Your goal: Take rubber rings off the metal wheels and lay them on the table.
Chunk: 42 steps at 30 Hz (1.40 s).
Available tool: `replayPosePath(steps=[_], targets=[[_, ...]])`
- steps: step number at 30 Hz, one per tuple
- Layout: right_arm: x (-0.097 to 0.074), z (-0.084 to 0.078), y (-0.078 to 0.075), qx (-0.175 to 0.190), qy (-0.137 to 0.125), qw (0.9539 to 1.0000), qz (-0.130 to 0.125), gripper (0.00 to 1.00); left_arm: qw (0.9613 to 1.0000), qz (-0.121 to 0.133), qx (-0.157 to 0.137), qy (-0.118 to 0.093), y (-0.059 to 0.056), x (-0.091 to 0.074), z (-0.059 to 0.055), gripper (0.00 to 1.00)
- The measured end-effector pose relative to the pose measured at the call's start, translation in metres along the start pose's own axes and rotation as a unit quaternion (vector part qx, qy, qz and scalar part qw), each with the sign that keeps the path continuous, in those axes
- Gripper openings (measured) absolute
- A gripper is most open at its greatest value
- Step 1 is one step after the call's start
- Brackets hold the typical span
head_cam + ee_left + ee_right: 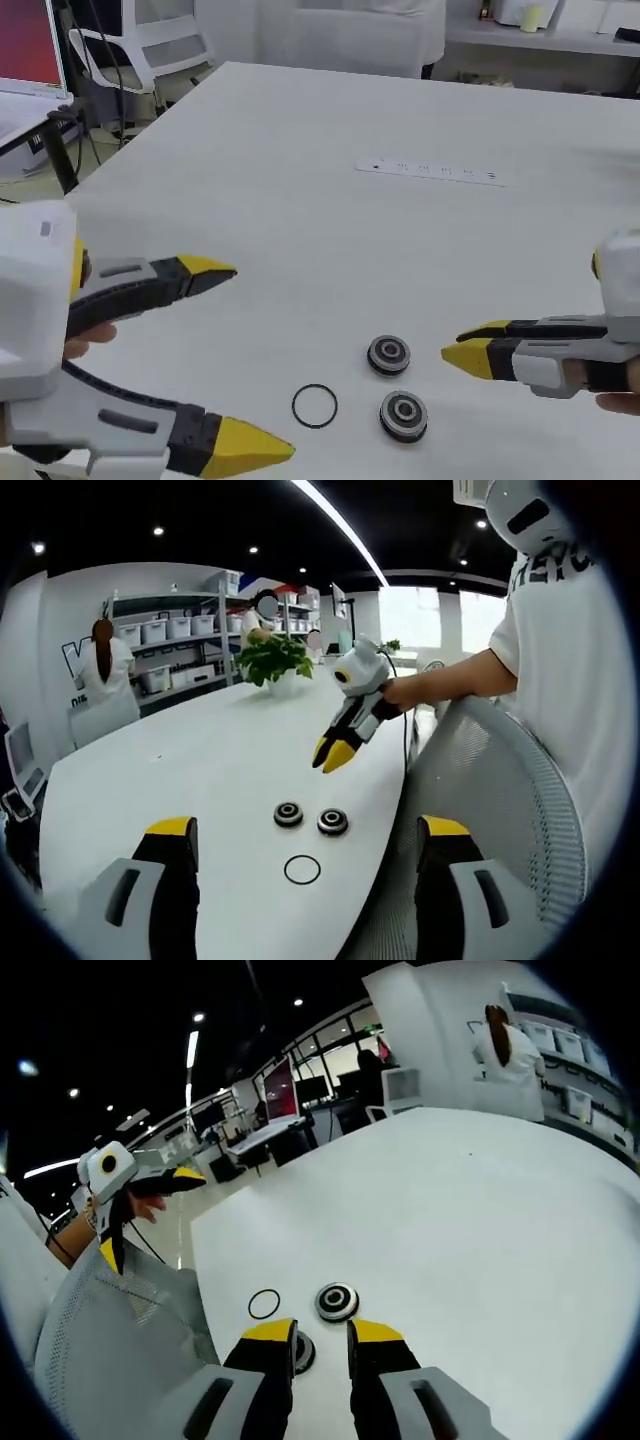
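The left gripper (264, 361) is spread wide and empty above the white table (300, 140). The right gripper (462, 342), its jaws a narrow gap apart, holds nothing and has its tips near the far metal wheel (388, 355). The near metal wheel (404, 415) lies just beside it, and a loose rubber ring (315, 406) lies flat to their left.

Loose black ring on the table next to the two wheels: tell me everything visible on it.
The rubber ring is a thin black band, a closed near-round loop with white table showing through its middle. Looks like smooth rubber; finer detail is too small to tell. It lies flat and free, near the table edge on the person's side. The nearer metal wheel sits beside it with a clear gap, the second wheel farther off. Only the table touches it.
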State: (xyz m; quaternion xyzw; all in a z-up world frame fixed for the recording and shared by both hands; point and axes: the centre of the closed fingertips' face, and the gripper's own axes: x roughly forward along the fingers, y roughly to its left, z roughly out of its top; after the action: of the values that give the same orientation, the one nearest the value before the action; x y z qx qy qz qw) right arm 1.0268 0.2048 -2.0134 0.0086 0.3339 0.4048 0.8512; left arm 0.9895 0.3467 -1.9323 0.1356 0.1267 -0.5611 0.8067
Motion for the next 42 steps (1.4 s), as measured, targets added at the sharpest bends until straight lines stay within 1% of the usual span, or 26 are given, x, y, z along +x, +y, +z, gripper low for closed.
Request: replayPosePath(steps=[2,4,7,10,12,15,16,17,18,21,24,26,28,31,35,37,38,39,42], targets=[[0.001,-0.004,0.0,-0.003,0.008,1.0,-0.002,0.17,0.9999,0.004,0.011,-0.011,0.005,0.002,0.012,0.89],[0.003,-0.007,0.001,-0.004,0.013,0.9999,-0.001,0.17,0.9996,0.003,0.024,-0.012,0.008,0.005,0.021,0.88],[0.006,-0.012,0.003,-0.014,0.024,0.9996,0.001,0.17,0.9992,-0.004,0.041,-0.003,0.011,0.012,0.025,0.88],[0.008,-0.017,0.005,-0.018,0.035,0.9992,0.006,0.17,0.998,-0.028,0.056,0.002,0.005,0.026,0.031,0.88],[0.009,-0.021,0.005,-0.024,0.045,0.9987,0.008,0.17,0.9974,-0.041,0.058,0.004,0.003,0.035,0.034,0.87],[0.01,-0.025,0.004,-0.029,0.053,0.9982,0.007,0.17,0.9955,-0.058,0.074,0.01,0.001,0.048,0.038,0.87],[0.01,-0.026,0.004,-0.031,0.055,0.998,0.009,0.17,0.9952,-0.062,0.076,0.006,0.0,0.053,0.039,0.87],[0.01,-0.027,0.004,-0.031,0.056,0.9979,0.01,0.17,0.9945,-0.068,0.08,-0.001,-0.001,0.06,0.042,0.85],[0.011,-0.028,0.004,-0.031,0.058,0.9978,0.011,0.17,0.9944,-0.072,0.078,-0.004,-0.001,0.064,0.042,0.83],[0.012,-0.032,0.002,-0.034,0.065,0.9972,0.011,0.17,0.9934,-0.087,0.074,-0.005,-0.004,0.083,0.039,0.77],[0.013,-0.035,0.002,-0.037,0.071,0.9967,0.014,0.16,0.993,-0.092,0.075,-0.005,-0.003,0.098,0.036,0.75],[0.014,-0.037,0.002,-0.039,0.075,0.9963,0.013,0.16,0.993,-0.093,0.072,-0.006,-0.003,0.105,0.034,0.73],[0.015,-0.039,0.002,-0.04,0.078,0.996,0.015,0.16,0.993,-0.101,0.061,-0.007,-0.005,0.113,0.03,0.71],[0.016,-0.041,0.004,-0.043,0.082,0.9955,0.017,0.16,0.9932,-0.105,0.049,-0.005,-0.007,0.121,0.024,0.69],[0.018,-0.043,0.004,-0.044,0.085,0.9952,0.02,0.16,0.9941,-0.1,0.04,-0.004,-0.008,0.129,0.013,0.67],[0.019,-0.044,0.004,-0.044,0.087,0.995,0.023,0.16,0.9948,-0.094,0.04,-0.001,-0.008,0.133,0.004,0.65],[0.019,-0.045,0.004,-0.044,0.089,0.9948,0.023,0.16,0.995,-0.092,0.041,0.003,-0.008,0.134,-0.001,0.64],[0.02,-0.046,0.005,-0.044,0.09,0.9946,0.024,0.16,0.9951,-0.089,0.042,0.009,-0.009,0.135,-0.009,0.63],[0.022,-0.049,0.008,-0.045,0.097,0.9939,0.029,0.16,0.9944,-0.094,0.044,0.02,-0.014,0.135,-0.022,0.58]])
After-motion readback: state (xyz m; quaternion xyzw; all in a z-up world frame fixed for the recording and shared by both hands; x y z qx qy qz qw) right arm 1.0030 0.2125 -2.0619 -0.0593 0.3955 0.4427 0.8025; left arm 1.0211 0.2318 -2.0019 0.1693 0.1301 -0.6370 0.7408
